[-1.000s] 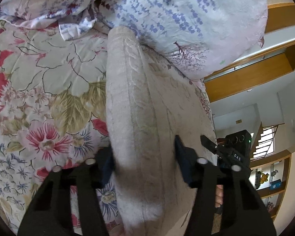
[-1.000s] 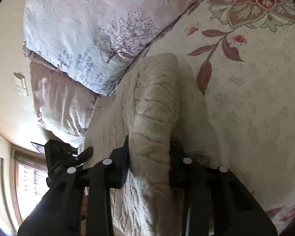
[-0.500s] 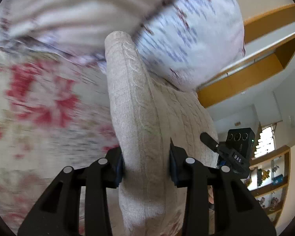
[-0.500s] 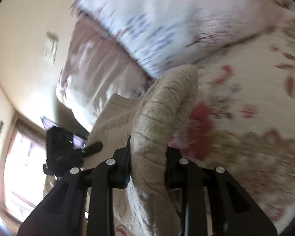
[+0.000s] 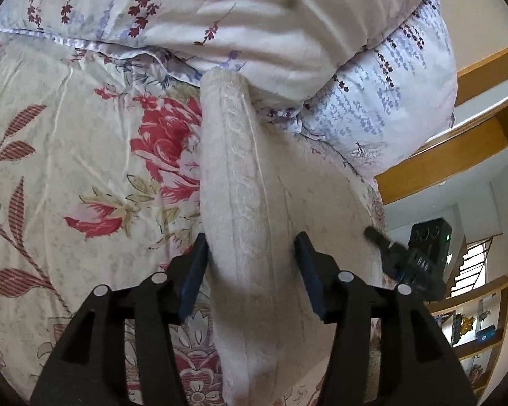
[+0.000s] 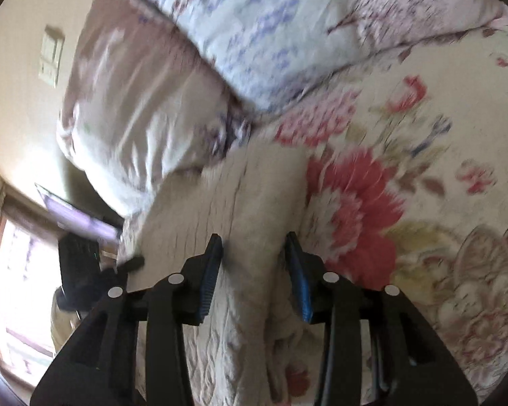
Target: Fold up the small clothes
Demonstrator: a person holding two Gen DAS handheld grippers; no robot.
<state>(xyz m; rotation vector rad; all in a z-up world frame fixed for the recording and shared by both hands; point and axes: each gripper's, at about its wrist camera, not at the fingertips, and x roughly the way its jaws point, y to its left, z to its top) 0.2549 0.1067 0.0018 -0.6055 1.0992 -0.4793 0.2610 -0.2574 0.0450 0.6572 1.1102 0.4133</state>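
A beige cable-knit sweater (image 5: 240,176) lies on the floral bedspread (image 5: 67,169), its folded edge running from my fingers up to the pillows. My left gripper (image 5: 250,264) straddles that thick fold. Its jaws are opening, the cloth is still between them, and the right pad stands just off it. In the right wrist view the same sweater (image 6: 254,182) sits between the pads of my right gripper (image 6: 252,264). Those jaws are opening too, with a dark gap beside the left pad. This view is blurred.
Two flowered pillows (image 5: 288,27) are stacked right behind the fold's far end and also show as pillows (image 6: 254,27) in the right view. The bedspread (image 6: 423,169) stretches away beside the sweater. A wooden shelf (image 5: 457,155), a wall switch (image 6: 50,54) and a bright window (image 6: 17,287) lie beyond the bed.
Both grippers carried the pinched fold across the bed toward the pillows. Half a second ago both squeezed the cloth; now both pairs of pads stand wider apart.
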